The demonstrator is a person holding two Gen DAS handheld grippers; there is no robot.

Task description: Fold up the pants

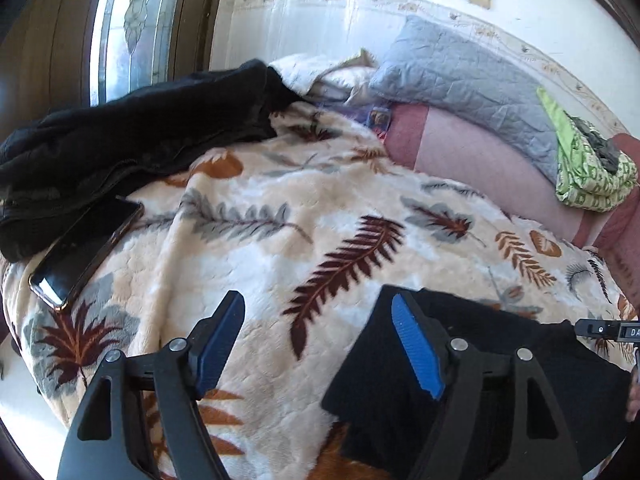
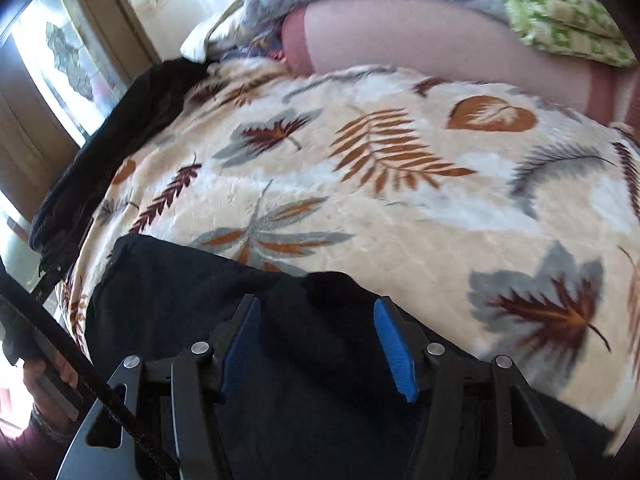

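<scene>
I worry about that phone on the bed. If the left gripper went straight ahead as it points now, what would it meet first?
Probably the leaf-print blanket. The left gripper aims at bare blanket; the phone lies off to its left, though depth is unclear.

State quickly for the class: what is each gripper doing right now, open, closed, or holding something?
Left gripper: open, holding nothing, above the blanket beside the pants.
Right gripper: open, holding nothing, over the pants.

Both wrist views sit low and close over the leaf-print blanket (image 1: 280,208), facing the pillows by the wall. The 2 share the black pants (image 2: 192,280), the blanket and the grey pillow (image 1: 460,76).
</scene>
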